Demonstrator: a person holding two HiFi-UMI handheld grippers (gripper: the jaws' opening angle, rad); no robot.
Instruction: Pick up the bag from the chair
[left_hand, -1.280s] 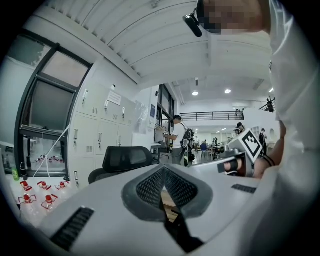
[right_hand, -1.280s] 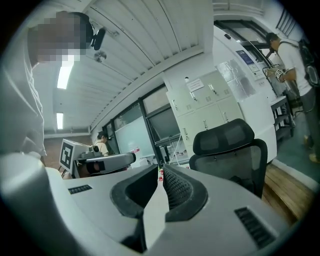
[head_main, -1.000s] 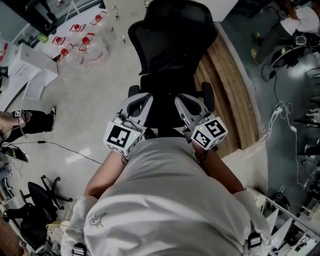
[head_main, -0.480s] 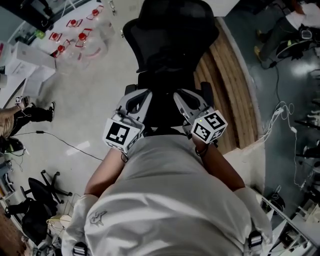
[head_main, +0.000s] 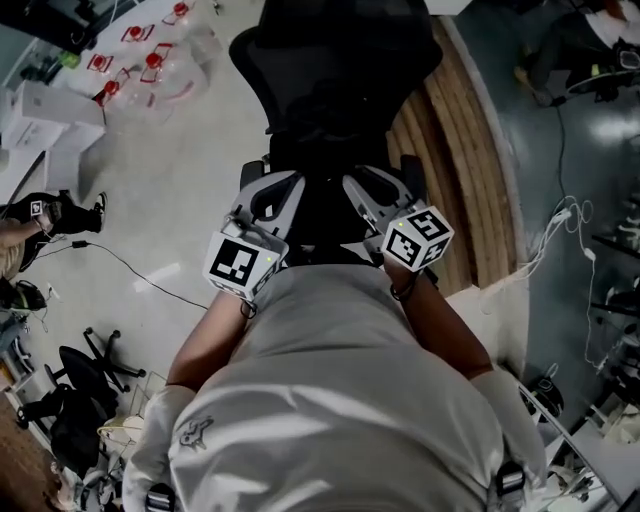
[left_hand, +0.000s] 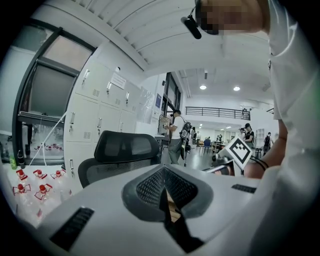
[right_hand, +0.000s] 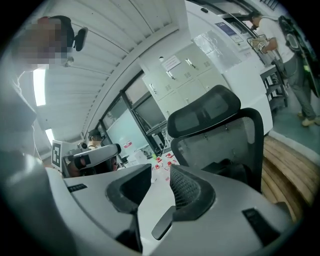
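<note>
We stand before the chair (head_main: 335, 60) at top centre. The left gripper (left_hand: 162, 189) has its jaws pressed together, and the right gripper (right_hand: 159, 187) has them apart with nothing between. The bag (right_hand: 227, 171) — we take it for the dark lump on the seat, black on black — lies beyond both. We should open the left, reach low and seek a strap. Pale floor (head_main: 170, 200) lies left, wooden boards (head_main: 455, 170) right, and red-capped bottles (head_main: 150, 70) upper left.
</note>
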